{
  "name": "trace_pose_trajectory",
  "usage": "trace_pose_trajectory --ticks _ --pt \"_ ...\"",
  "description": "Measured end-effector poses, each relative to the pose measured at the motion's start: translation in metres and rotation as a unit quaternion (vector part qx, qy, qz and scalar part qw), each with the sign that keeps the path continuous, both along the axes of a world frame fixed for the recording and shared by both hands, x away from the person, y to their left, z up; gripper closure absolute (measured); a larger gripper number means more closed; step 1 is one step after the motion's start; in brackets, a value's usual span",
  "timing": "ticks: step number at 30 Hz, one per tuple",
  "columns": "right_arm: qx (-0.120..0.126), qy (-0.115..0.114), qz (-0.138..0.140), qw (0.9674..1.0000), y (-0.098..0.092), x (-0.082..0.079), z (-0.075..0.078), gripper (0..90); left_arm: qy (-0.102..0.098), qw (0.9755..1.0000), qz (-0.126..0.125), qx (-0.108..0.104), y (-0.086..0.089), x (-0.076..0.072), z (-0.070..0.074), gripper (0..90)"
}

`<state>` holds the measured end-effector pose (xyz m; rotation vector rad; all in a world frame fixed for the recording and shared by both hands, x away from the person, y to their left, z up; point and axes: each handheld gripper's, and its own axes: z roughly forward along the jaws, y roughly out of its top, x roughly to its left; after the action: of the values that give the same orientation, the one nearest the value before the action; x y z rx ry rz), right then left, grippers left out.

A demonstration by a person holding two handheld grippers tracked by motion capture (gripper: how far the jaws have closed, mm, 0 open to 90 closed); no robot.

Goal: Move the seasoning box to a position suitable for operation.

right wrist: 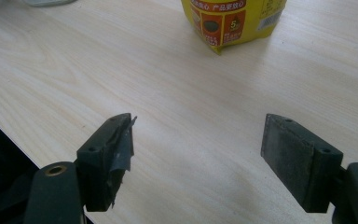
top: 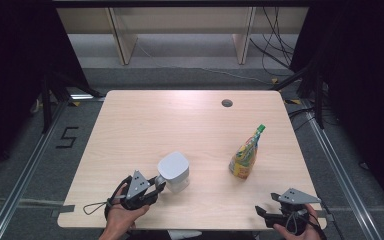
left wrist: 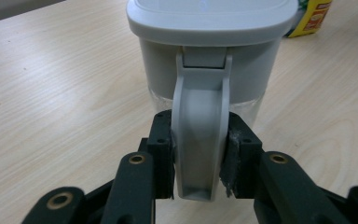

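Now the grey-lidded pitcher [top: 174,171] stands near the worktop's [top: 145,125] six-o'clock edge, its handle [left wrist: 199,140] pinched by my left tongs [left wrist: 199,156]. My right tongs [right wrist: 198,154] hang spread at five o'clock, the yellow pouch [top: 245,157] beyond. Gripped this low, I judge the pitcher could swing and spill.

Yellow drink pouch [top: 244,154] w/ green cap upright on wooden table [top: 145,125], right-centre; cable hole [top: 227,103] far edge.
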<state>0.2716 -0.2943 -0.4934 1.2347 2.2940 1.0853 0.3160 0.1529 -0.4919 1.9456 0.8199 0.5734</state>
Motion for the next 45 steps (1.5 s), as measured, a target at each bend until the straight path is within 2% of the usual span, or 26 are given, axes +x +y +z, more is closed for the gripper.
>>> trace_pose_trajectory --ticks 1,2,3,7,10,11,12,15,17,21,22,24,25,26,27,30,32,33,34,35,39,40,41,42,44,45 --pt "0.010 0.019 -0.016 0.9996 0.003 -0.003 0.001 26.4 -0.002 1.0000 0.001 0.001 0.000 0.002 0.000 67.3" --pt "-0.001 0.001 0.003 1.0000 0.000 0.001 0.000 26.4 -0.009 0.9999 -0.004 0.013 0.001 0.004 0.001 67.3" --pt "-0.006 -0.001 -0.004 1.0000 0.001 0.001 -0.001 26.4 -0.005 1.0000 0.005 0.006 0.001 0.005 0.000 67.3" --pt "-0.007 0.002 -0.003 1.0000 0.002 -0.001 0.001 26.4 -0.006 0.9999 0.011 0.011 0.003 0.016 0.000 67.8" --pt "-0.003 0.007 -0.007 0.9999 0.002 -0.002 0.001 26.4 -0.009 0.9999 0.007 0.003 0.004 0.022 -0.001 68.2" --pt "-0.007 0.002 -0.003 1.0000 0.001 -0.001 0.001 26.4 -0.011 0.9999 0.006 0.002 0.005 0.025 -0.001 68.4" --pt "0.004 0.008 -0.009 0.9999 0.003 -0.002 0.000 26.4 -0.011 0.9999 0.003 0.004 0.005 0.026 -0.001 68.5" --pt "0.000 0.006 -0.006 1.0000 0.002 -0.001 0.000 26.4 -0.016 0.9998 -0.005 0.007 0.006 0.029 -0.001 68.6" --pt "-0.002 0.002 0.002 1.0000 0.002 0.000 0.000 26.4 -0.015 0.9998 -0.008 0.004 0.007 0.031 -0.002 68.7" --pt "-0.002 0.002 0.004 1.0000 0.002 0.001 0.000 26.4 -0.025 0.9989 -0.039 -0.010 0.010 0.032 0.000 68.7" --pt "-0.002 0.003 0.004 1.0000 0.002 0.001 0.000 26.4 -0.028 0.9988 -0.039 -0.005 0.009 0.032 0.000 68.7" --pt "-0.004 -0.001 0.003 1.0000 0.002 0.001 0.000 26.4 -0.019 0.9990 -0.037 -0.016 0.010 0.032 -0.001 68.7" --pt "-0.010 0.001 0.001 0.9999 0.002 0.001 0.001 26.4 -0.019 0.9989 -0.040 -0.015 0.011 0.032 -0.001 68.7" --pt "-0.004 0.005 0.005 1.0000 0.003 0.001 0.000 26.4 -0.014 0.9989 -0.042 -0.017 0.012 0.032 -0.001 68.7" --pt "-0.005 0.001 0.009 1.0000 0.003 0.002 0.000 26.4 -0.015 0.9989 -0.041 -0.018 0.012 0.032 -0.002 68.7" --pt "-0.005 -0.003 0.011 0.9999 0.003 0.003 0.000 26.4 -0.019 0.9986 -0.049 -0.011 0.012 0.031 -0.001 68.7" --pt "-0.003 -0.001 0.007 1.0000 0.004 0.002 0.000 26.4 -0.014 0.9985 -0.053 -0.012 0.010 0.029 -0.001 68.6" --pt "-0.011 -0.001 0.003 0.9999 0.003 0.002 0.001 26.4 -0.009 0.9983 -0.057 -0.011 0.009 0.028 -0.002 68.6" --pt "-0.005 0.009 0.011 0.9999 0.004 0.003 0.000 26.4 0.001 0.9978 -0.063 -0.021 0.007 0.027 -0.003 68.6" --pt "-0.009 0.006 0.016 0.9998 0.003 0.004 0.000 26.4 0.003 0.9974 -0.067 -0.025 0.004 0.026 -0.004 68.6" --pt "-0.006 0.008 0.010 0.9999 0.003 0.003 0.000 26.4 0.000 0.9949 -0.100 -0.012 -0.008 0.018 -0.002 68.6" --pt "-0.004 0.013 0.013 0.9998 0.003 0.003 0.001 26.4 0.001 0.9937 -0.111 -0.016 -0.012 0.017 -0.002 68.6" --pt "-0.004 0.005 0.009 0.9999 0.003 0.003 0.000 26.4 0.007 0.9933 -0.113 -0.021 -0.014 0.014 -0.003 68.6" --pt "-0.005 -0.003 0.006 1.0000 0.003 0.003 0.000 26.4 0.005 0.9927 -0.119 -0.017 -0.016 0.013 -0.002 68.6" --pt "-0.002 0.002 0.007 1.0000 0.003 0.003 0.000 26.4 0.007 0.9911 -0.132 -0.018 -0.020 0.011 -0.002 68.6" --pt "-0.008 -0.001 0.007 0.9999 0.003 0.003 0.000 26.4 0.004 0.9893 -0.145 -0.016 -0.022 0.010 -0.002 68.6"
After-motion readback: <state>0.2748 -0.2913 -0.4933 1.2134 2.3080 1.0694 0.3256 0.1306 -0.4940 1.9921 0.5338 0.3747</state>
